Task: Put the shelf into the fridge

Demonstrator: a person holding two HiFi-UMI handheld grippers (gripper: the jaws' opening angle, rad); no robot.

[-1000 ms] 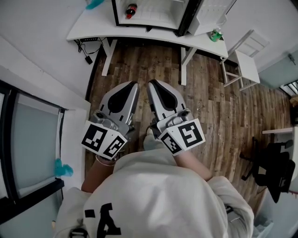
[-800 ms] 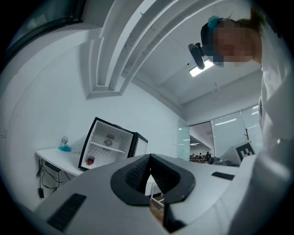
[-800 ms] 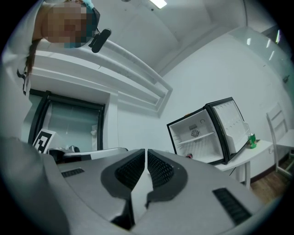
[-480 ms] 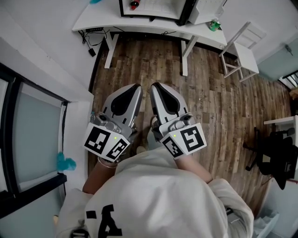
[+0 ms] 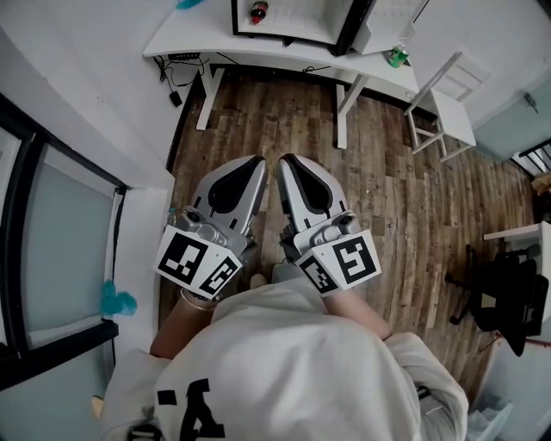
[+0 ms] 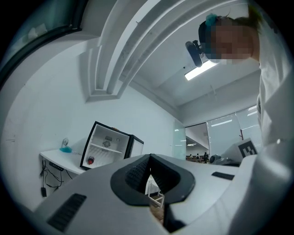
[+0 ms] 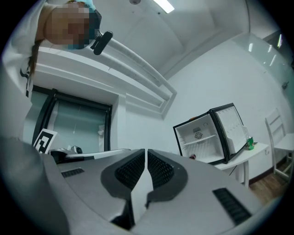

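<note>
- Nearest the camera, the person's white sweatshirt [image 5: 293,362] fills the lower head view. Both hands are held side by side in front of it.
- The grey-and-black two-jaw left gripper [image 5: 255,162] points forward, its jaws pressed together with nothing between them.
- The matching right gripper [image 5: 287,160], just beside it, is likewise pressed together and carries nothing.
- Beyond the grippers, a brown wood-plank floor [image 5: 387,198] lies between the person and the furniture.
- At the far wall stands a long white desk [image 5: 258,53], well apart from both grippers.
- On the desk sits a small black-framed fridge [image 7: 206,148] with a white interior, its door [image 7: 234,126] swung open.
- A thin white shelf [image 7: 198,140] crosses the interior at mid-height, with a red-capped bottle [image 5: 257,12] on the fridge floor below it. No loose shelf appears in any view.
- Step in hand, as a judgement: nothing is being carried. Either the shelf is already seated, or the work has not begun; the views do not settle which.
- Next move, if a shelf remains to be placed: find it, pinch its edge with both grippers, hold it level, and slide it in clear of the bottle.
</note>
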